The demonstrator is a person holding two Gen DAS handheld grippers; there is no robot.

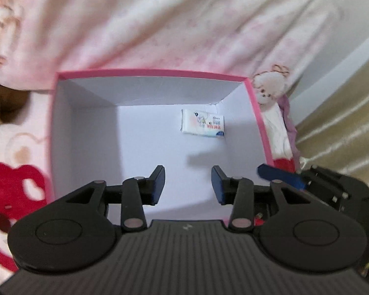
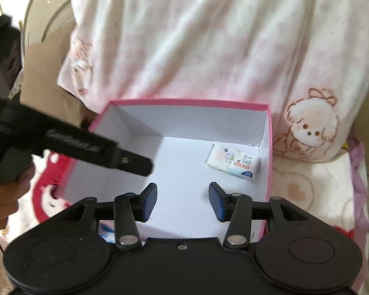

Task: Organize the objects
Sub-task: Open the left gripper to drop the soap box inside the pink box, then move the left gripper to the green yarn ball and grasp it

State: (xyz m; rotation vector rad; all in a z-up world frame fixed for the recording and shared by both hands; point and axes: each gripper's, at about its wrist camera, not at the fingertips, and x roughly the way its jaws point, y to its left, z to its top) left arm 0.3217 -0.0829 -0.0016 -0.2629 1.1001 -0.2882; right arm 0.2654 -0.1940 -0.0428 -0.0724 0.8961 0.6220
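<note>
A pink-rimmed box [image 1: 150, 72] with a white inside sits on a pink patterned blanket; it also shows in the right wrist view [image 2: 189, 103]. A small white tissue pack [image 1: 203, 123] lies flat in the box's far right corner, also seen from the right wrist [image 2: 233, 163]. My left gripper [image 1: 188, 184] is open and empty above the box's near side. My right gripper [image 2: 183, 200] is open and empty above the box's near edge. A second blue-and-white pack [image 2: 107, 232] peeks out under the right gripper's left finger, mostly hidden.
The other gripper's blue pad [image 1: 280, 175] reaches in at the box's right rim. The left gripper's body [image 2: 69, 140] crosses the box's left rim, held by a hand [image 2: 5, 191]. A fleece blanket with bear prints [image 2: 307, 127] surrounds the box.
</note>
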